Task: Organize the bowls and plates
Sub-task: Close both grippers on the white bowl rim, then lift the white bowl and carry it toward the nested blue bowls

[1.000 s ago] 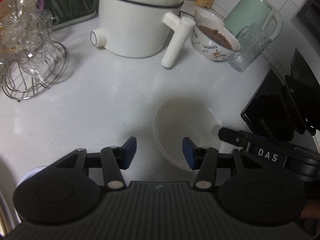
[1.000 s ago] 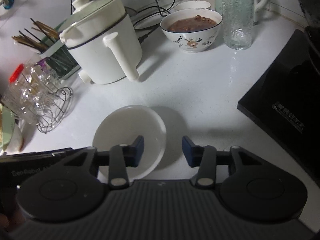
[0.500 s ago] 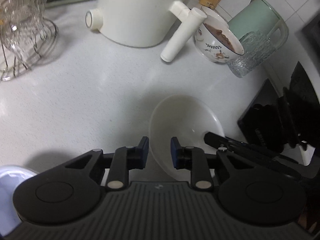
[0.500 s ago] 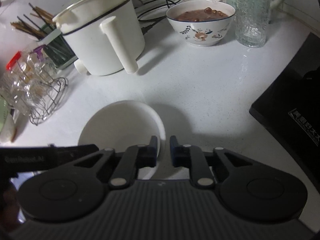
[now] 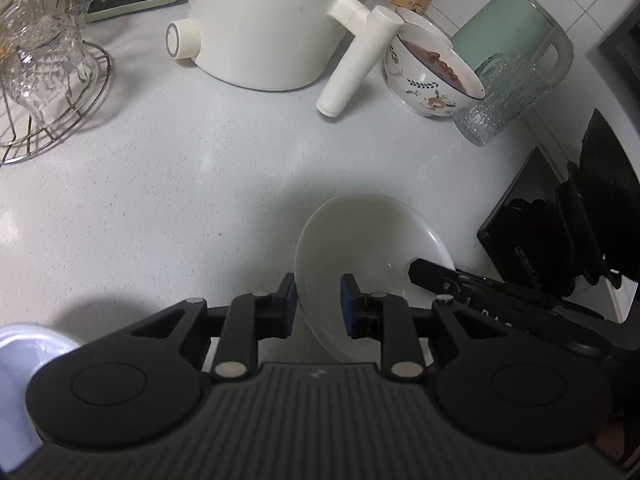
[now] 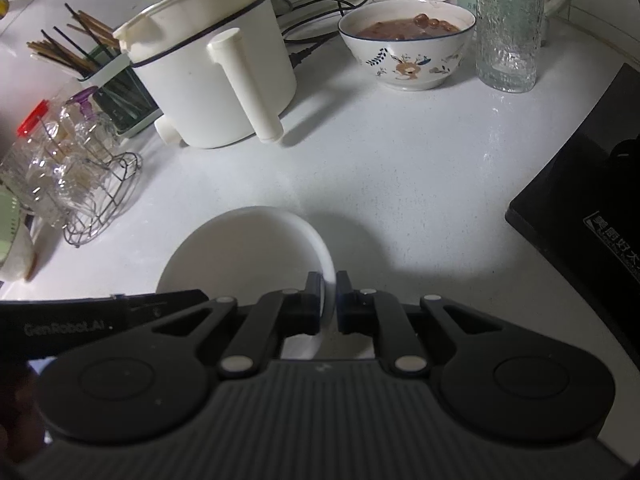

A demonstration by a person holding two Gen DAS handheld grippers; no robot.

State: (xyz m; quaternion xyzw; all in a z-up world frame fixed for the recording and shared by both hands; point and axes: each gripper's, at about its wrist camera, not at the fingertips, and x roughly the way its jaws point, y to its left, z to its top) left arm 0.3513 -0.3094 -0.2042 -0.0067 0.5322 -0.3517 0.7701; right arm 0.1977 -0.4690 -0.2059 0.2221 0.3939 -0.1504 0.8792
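Right wrist: cooker (image 6: 216,92), filled bowl (image 6: 408,44) behind white bowl (image 6: 244,252).

We see open counter (image 6: 400,168) mid-scene; the white pot (image 6: 216,80) (handle jutting) and patterned bowl (image 6: 408,52) crowd the far side.

White counter (image 5: 200,184): pot (image 5: 272,28), filled bowl (image 5: 432,76), glass (image 5: 496,96)

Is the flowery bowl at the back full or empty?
Full, nearly to its rim. The flowery bowl holds brown soupy food with round lumps on top, seen clearly from the right wrist camera.
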